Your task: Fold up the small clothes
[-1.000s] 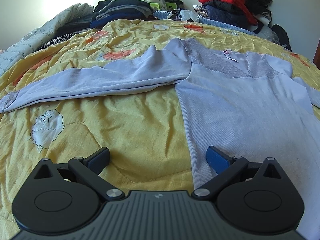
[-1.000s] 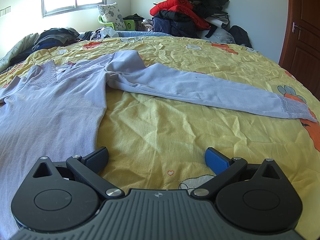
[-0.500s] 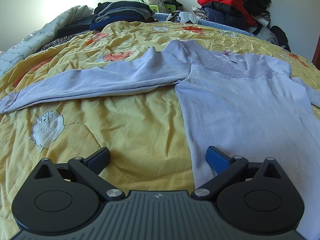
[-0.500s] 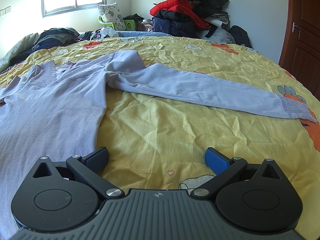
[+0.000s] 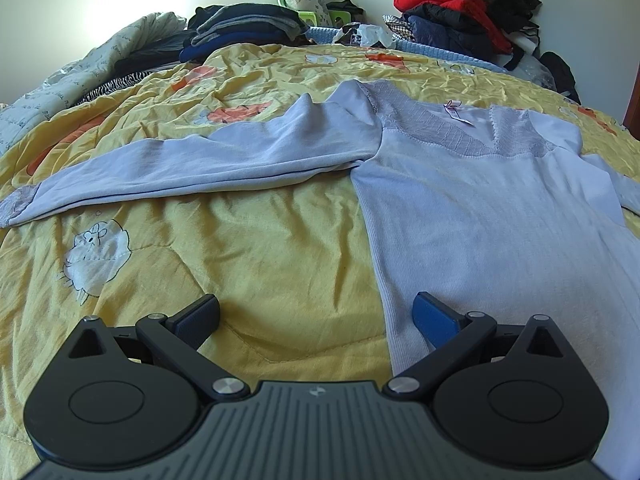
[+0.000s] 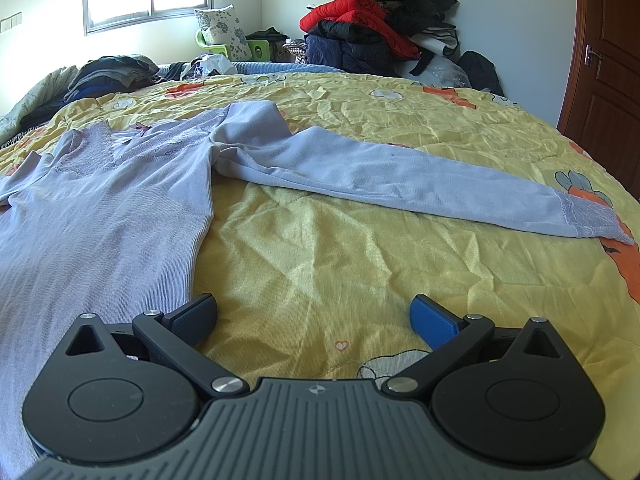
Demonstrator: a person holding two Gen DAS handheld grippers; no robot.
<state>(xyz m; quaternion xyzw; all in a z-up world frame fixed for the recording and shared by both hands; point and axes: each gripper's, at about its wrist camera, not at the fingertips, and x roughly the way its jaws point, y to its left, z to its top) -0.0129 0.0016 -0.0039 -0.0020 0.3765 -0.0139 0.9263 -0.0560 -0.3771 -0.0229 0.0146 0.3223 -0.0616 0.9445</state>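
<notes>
top lies flat ahead, both tongs spread wide and empty.
your left tongs (image 5: 316, 312) straddle the lavender top (image 5: 500, 216) side edge; right tongs (image 6: 314, 314) sit just off the opposite edge, sleeves (image 6: 400, 176) running straight outward across the bed (image 6: 360, 248).

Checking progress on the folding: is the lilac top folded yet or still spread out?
Spread out. The top lies flat on the quilt, with its sleeves stretched out to either side, nothing folded over.
</notes>
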